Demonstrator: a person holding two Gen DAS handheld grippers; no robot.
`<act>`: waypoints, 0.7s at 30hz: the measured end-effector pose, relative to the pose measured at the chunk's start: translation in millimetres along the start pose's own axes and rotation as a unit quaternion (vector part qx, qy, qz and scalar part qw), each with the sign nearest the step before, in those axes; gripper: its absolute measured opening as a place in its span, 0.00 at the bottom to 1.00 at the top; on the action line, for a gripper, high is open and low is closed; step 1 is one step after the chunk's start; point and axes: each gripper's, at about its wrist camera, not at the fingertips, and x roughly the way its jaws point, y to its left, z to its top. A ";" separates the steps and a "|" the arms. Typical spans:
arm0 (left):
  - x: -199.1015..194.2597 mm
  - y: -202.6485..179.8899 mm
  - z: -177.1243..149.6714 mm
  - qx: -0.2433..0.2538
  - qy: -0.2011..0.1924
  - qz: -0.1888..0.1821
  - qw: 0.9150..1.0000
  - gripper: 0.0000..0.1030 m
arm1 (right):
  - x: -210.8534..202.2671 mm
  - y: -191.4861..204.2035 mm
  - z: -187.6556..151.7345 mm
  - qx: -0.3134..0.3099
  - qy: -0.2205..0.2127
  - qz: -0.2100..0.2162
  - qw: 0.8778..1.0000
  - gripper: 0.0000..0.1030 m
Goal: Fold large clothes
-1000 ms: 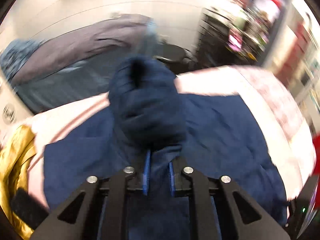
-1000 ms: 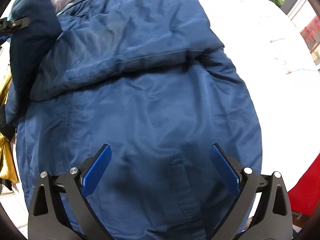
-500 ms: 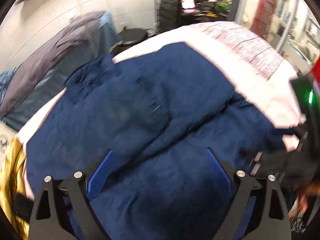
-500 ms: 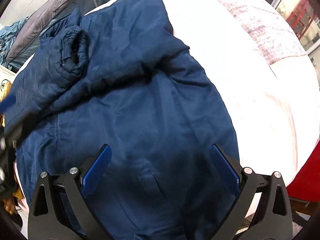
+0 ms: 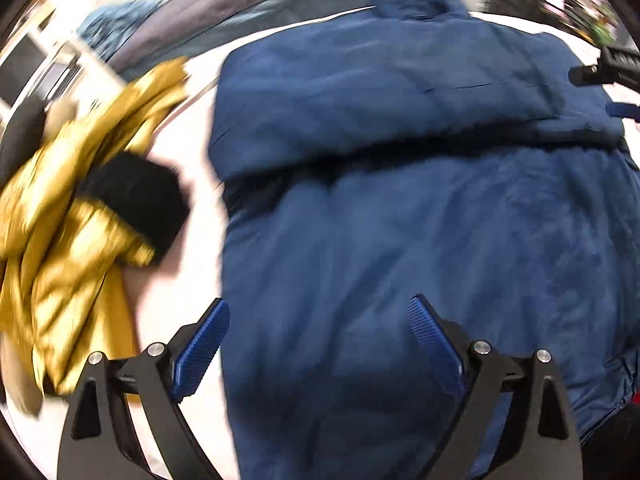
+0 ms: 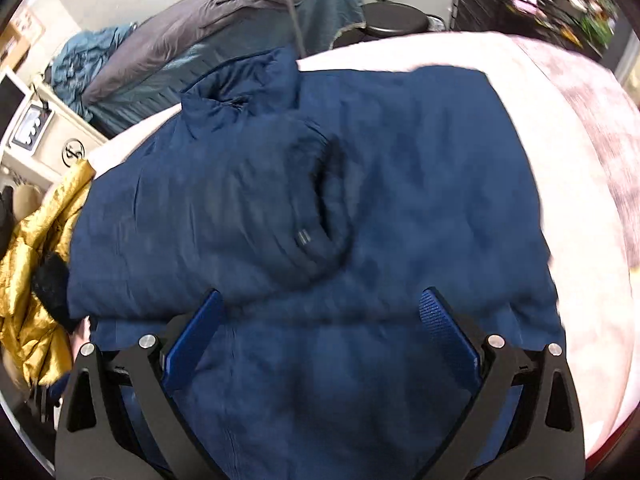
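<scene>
Hardly any writing can be made out in either view. In the right wrist view, a round black emblem [image 6: 73, 151] with a curled, S-like mark stands on the front of a cream-white cabinet [image 6: 48, 152] at the left, just above the crumpled shiny gold jacket [image 6: 36, 232]; its character cannot be read for certain. Just above and left of the emblem, a small screen-like panel [image 6: 31, 128] shows pale blurred shapes, illegible. The left wrist view is blurred and shows no text.

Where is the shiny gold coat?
The gold coat is bunched at the left edge of both views, on the pale bed cover, right beside the blue jacket.
</scene>
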 end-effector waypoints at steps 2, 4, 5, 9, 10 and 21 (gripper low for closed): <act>-2.0 15.8 -12.6 -0.025 0.002 0.004 1.000 0.86 | 0.7 7.9 8.5 -0.003 0.006 0.010 1.000 0.93; -0.4 34.1 -27.3 -0.052 0.011 0.009 0.999 0.86 | -1.1 12.2 10.5 -0.016 0.004 0.017 1.000 0.93; 2.2 44.3 -35.3 -0.065 0.018 0.012 0.998 0.86 | -0.4 13.8 7.9 -0.026 0.009 0.012 1.000 0.93; 10.9 77.7 -60.2 -0.098 0.041 0.011 0.994 0.86 | 7.5 -6.0 -21.7 -0.027 0.037 -0.007 0.999 0.93; 11.9 84.9 -65.2 -0.103 0.042 0.010 0.994 0.86 | 5.1 -16.1 -33.4 -0.020 0.045 -0.011 0.999 0.93; 25.9 99.7 -82.5 -0.073 0.050 -0.044 0.995 0.87 | -36.7 -152.4 -135.8 0.090 0.075 -0.107 0.987 0.93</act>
